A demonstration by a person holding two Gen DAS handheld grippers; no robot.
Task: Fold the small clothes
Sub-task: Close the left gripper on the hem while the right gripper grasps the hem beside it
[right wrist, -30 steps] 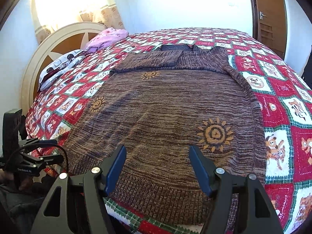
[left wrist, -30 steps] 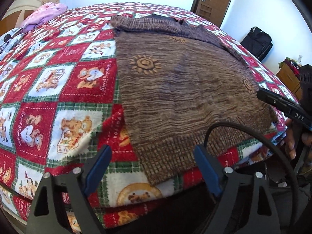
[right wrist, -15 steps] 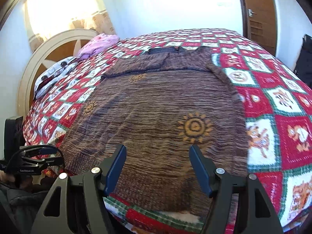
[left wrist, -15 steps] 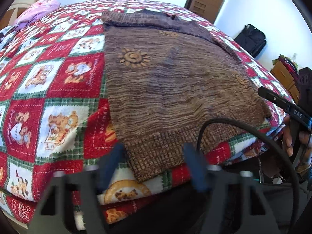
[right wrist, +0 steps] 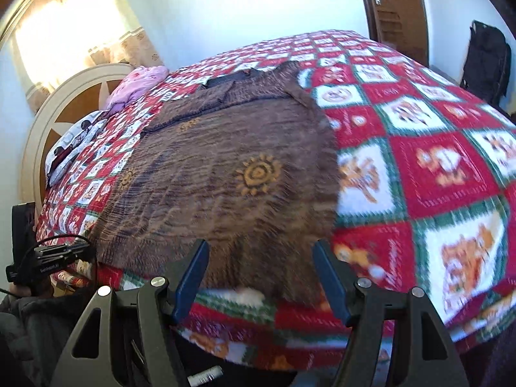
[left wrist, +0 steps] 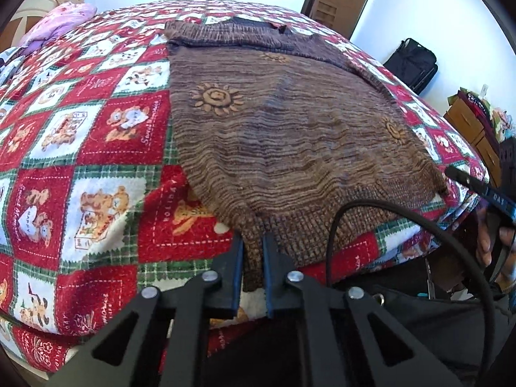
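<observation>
A brown knitted sweater with orange sun motifs lies flat on the bed, its sleeves folded across the top. My left gripper is shut on the near left corner of the sweater's ribbed hem. In the right wrist view the sweater fills the middle. My right gripper is open, its blue pads just above the hem near the sweater's near right corner, at the bed's front edge.
A red, white and green teddy-bear blanket covers the bed. A pink garment lies by the arched headboard. A black bag and wooden drawers stand by the wall. A wooden door is behind.
My left gripper has closed on the sweater's near left hem corner. My right gripper has moved right along the hem toward the sweater's right corner and stays open.
</observation>
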